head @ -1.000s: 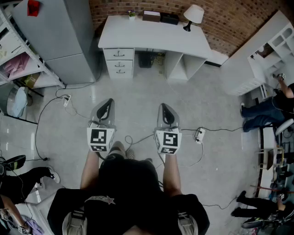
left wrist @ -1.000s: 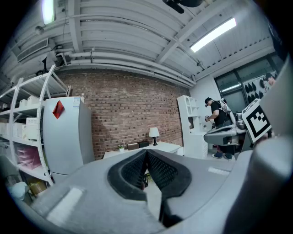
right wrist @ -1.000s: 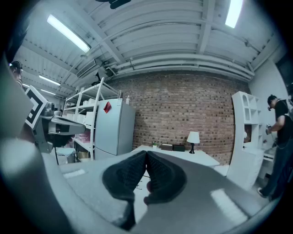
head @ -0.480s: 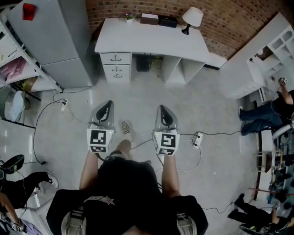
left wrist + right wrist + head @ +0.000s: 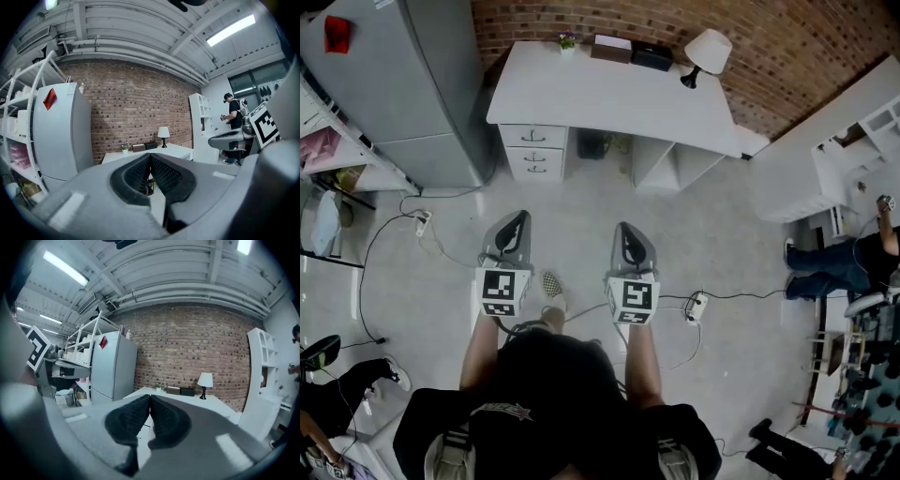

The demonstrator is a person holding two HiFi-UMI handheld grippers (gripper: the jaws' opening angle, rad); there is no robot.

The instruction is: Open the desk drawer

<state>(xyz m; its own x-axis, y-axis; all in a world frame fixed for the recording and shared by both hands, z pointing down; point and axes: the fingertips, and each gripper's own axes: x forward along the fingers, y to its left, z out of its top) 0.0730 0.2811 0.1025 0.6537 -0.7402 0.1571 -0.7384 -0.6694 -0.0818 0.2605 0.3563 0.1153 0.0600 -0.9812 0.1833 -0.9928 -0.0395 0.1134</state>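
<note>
Desk drawers point(image 5: 534, 150), all shut, stacked under left end of white desk point(image 5: 609, 94).
Left gripper point(image 5: 517, 221) and right gripper point(image 5: 624, 231) clenched on nothing, well short of desk; drawers mostly masked by jaws in both gripper views.

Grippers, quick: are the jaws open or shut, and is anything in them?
Left gripper: jaws shut, holding nothing.
Right gripper: jaws shut, holding nothing.
</note>
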